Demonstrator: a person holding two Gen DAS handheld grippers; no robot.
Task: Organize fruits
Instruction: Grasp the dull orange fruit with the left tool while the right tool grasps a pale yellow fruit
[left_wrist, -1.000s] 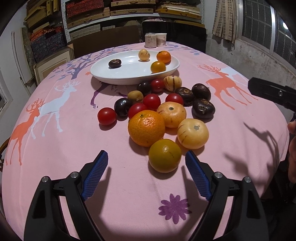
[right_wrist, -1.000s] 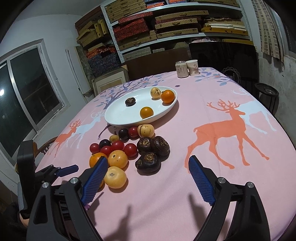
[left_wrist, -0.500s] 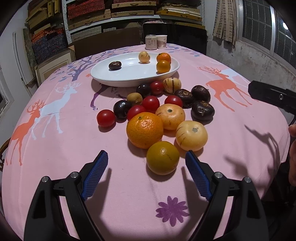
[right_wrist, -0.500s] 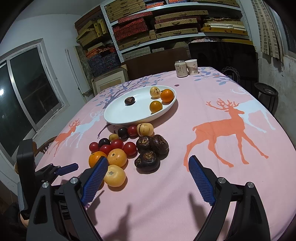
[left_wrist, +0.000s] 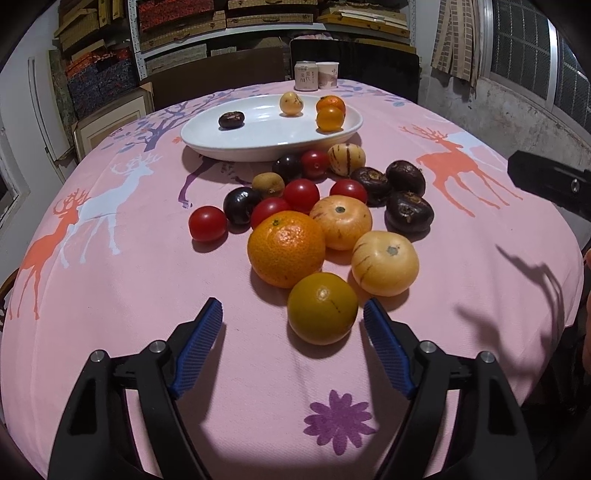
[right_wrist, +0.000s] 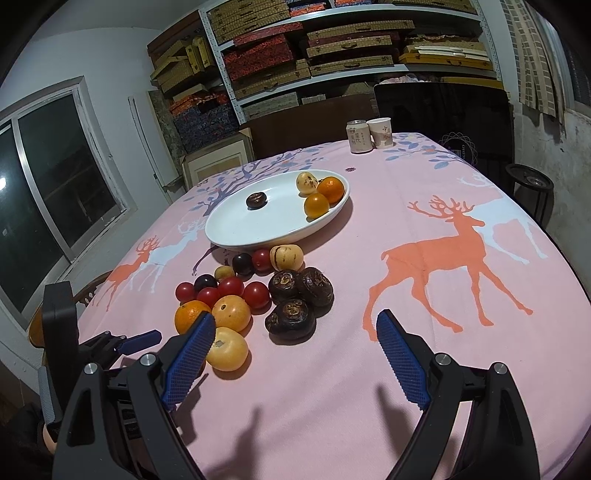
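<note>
A yellow-green citrus (left_wrist: 322, 313) lies on the pink tablecloth between the blue pads of my left gripper (left_wrist: 291, 310), whose jaws are closing. The right pad is close to the fruit and the left pad stands well apart. Behind it lie a big orange (left_wrist: 286, 248), two pale striped melons (left_wrist: 385, 257), cherry tomatoes (left_wrist: 207, 223), dark plums and three dark brown fruits (left_wrist: 409, 211). The white oval plate (left_wrist: 258, 151) holds a dark fruit, a pale fruit and two small oranges (left_wrist: 330, 118). My right gripper (right_wrist: 295, 321) hovers open near the dark brown fruits (right_wrist: 291, 320), holding nothing.
A can (right_wrist: 359, 136) and a paper cup (right_wrist: 382, 133) stand at the table's far edge, with a dark chair behind. Shelves of boxes line the back wall. A window is on the left in the right wrist view. The cloth shows bare to the right of the fruit.
The left gripper's jaws have narrowed around the yellow-green citrus. On the plate the nearer small orange has rolled back against the other orange. The right gripper has not moved.
</note>
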